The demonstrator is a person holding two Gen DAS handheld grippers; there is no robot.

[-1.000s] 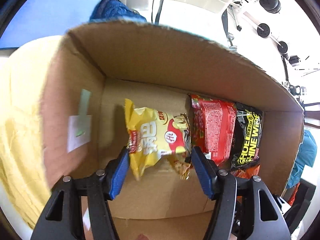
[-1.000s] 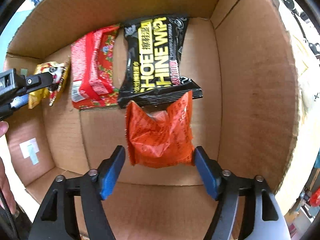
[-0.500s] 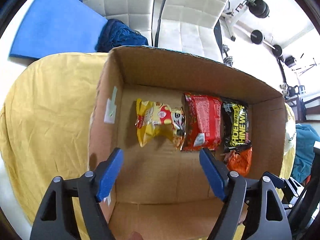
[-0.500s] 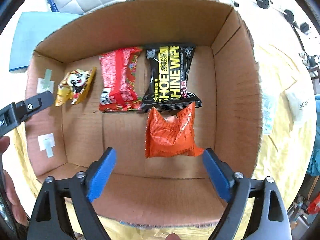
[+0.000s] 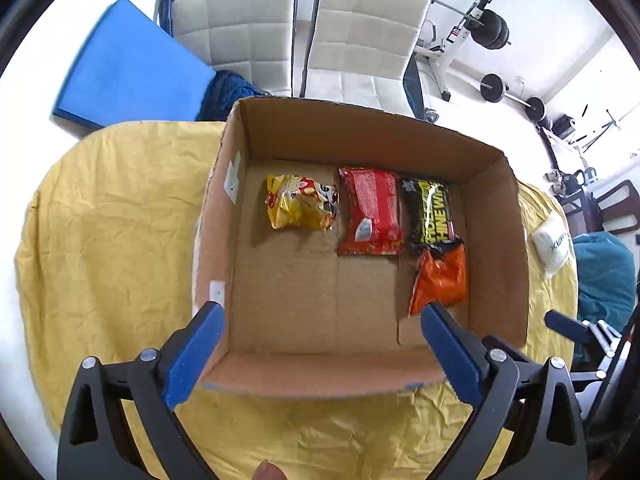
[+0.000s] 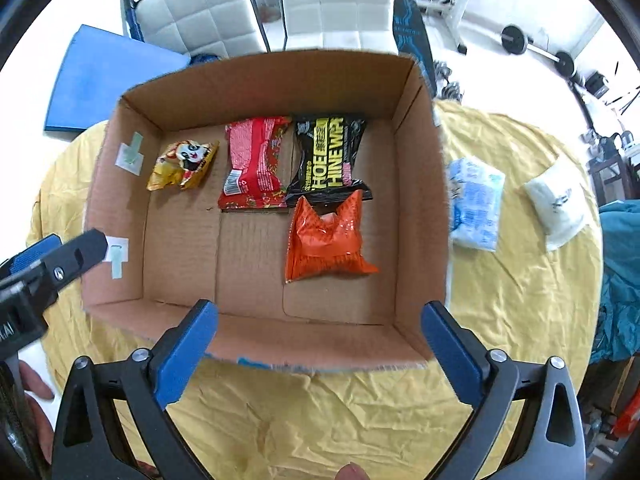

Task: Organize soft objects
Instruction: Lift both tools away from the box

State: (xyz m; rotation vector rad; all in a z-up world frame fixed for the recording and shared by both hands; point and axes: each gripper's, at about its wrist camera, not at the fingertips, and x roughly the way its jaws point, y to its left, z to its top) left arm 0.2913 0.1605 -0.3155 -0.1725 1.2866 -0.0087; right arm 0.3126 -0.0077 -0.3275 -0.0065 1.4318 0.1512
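My left gripper (image 5: pixel 318 316) hangs above the near rim of the cardboard box (image 5: pixel 320 376), jaws spread wide and holding nothing; my right gripper (image 6: pixel 320 314) sits the same way over its own near rim, jaws wide and empty; both are above the yellow cloth (image 6: pixel 320 420); inside the box, closest to me, the orange packet (image 6: pixel 326 236) lies crumpled on the floor, its top edge touching the black wipes packet (image 6: pixel 328 156); beside that lies the red packet (image 6: pixel 256 162), then, apart, the yellow snack bag (image 6: pixel 182 164); outside the box on the cloth I see a blue-white packet (image 6: pixel 476 200) and a white pouch (image 6: pixel 554 204).
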